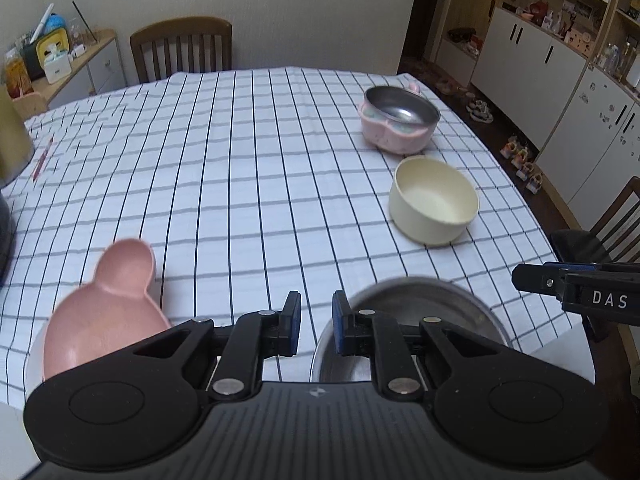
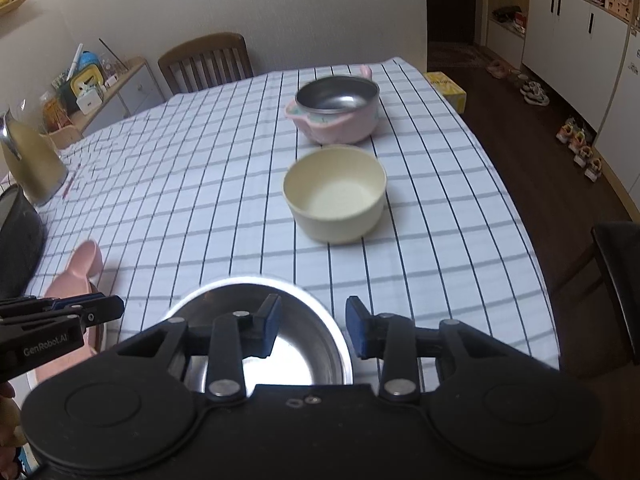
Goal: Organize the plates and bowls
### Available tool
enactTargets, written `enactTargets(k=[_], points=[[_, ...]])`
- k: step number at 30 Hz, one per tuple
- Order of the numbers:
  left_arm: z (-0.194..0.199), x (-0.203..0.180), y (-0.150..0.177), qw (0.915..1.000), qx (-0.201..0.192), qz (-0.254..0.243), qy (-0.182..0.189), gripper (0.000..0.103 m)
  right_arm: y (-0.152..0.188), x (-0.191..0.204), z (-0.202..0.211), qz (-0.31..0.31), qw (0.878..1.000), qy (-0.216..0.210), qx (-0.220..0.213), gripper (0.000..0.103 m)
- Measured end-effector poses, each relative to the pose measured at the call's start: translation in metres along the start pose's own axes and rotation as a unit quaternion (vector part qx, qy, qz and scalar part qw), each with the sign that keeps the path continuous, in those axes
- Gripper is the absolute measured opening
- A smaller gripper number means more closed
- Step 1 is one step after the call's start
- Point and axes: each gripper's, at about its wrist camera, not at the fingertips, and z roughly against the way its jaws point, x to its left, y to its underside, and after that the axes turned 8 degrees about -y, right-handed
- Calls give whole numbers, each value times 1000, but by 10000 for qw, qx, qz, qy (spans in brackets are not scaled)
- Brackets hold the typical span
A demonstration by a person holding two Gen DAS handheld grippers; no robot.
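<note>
Dim, warm indoor light, no hard shadows. Strong fisheye bend: tablecloth (image 1: 240, 168) grid lines curve toward the frame edges. Glare patch on steel bowl (image 2: 280, 352) base. Pink dish (image 1: 108, 312) blurred up close; far cabinets (image 1: 560, 60) soft, noisy.

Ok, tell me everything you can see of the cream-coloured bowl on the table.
The cream bowl is round and deep, with near-straight walls and a flat, slightly glossy inside; it looks like plastic or melamine. It is empty and stands upright on the checked tablecloth, toward the table's right side. The pink bowl with a steel liner sits just behind it, with a narrow gap between them. The steel bowl lies nearer the cameras. Nothing but the cloth touches it.
</note>
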Motion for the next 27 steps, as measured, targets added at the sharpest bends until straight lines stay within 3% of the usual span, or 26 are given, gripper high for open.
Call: enactTargets(k=[11, 19, 22, 24, 27], points=[[-14, -22, -61, 9994, -327, -132, -42, 16, -47, -11, -10, 86, 9998, -64, -177, 45], [-39, -41, -100, 9992, -341, -208, -97, 16, -89, -28, -22, 145, 9993, -45, -340, 63], [-49, -46, -114, 9991, -359, -167, -160, 30, -105, -35, -30, 146, 9992, -51, -377, 65], [-54, -49, -122, 9987, -435, -158, -219, 48, -115, -41, -35, 123, 9992, -68, -377, 66], [-64, -53, -137, 9981, -533, -152, -262, 58, -129, -48, -44, 137, 9992, -71, -364, 68]])
